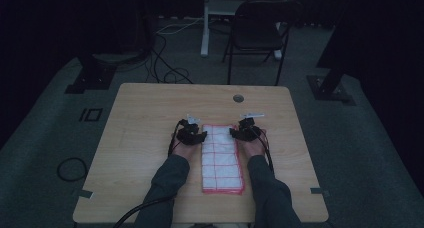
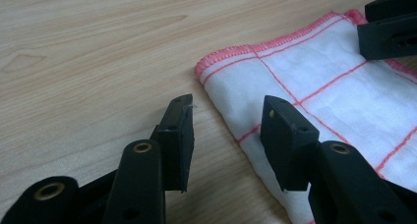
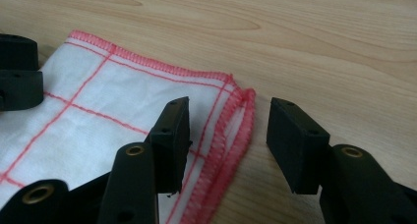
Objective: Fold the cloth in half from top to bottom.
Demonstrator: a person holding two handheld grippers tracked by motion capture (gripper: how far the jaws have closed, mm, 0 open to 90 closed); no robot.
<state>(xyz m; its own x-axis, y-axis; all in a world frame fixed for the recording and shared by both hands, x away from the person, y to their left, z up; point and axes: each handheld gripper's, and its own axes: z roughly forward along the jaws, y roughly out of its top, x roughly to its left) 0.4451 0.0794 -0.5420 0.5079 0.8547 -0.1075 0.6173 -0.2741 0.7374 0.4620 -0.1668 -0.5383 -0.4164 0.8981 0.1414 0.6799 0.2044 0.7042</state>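
A folded white cloth point(image 1: 221, 158) with red grid lines and red stitched edges lies lengthwise on the wooden table point(image 1: 150, 113). My left gripper point(image 1: 194, 136) stands open at the cloth's far left corner. In the left gripper view its jaws straddle the left edge of the cloth point(image 2: 314, 86), low over the table, with the gripper point(image 2: 227, 130) holding nothing. My right gripper point(image 1: 240, 133) is open at the far right corner. In the right gripper view the gripper point(image 3: 228, 135) has its jaws either side of the doubled red hem of the cloth point(image 3: 123, 101).
A round grommet point(image 1: 238, 98) sits in the table near its far edge. Beyond the table stand a black folding chair point(image 1: 257, 33) and a white stand point(image 1: 206, 23), with cables on the dark carpet. A cable coil point(image 1: 71, 168) lies on the floor at left.
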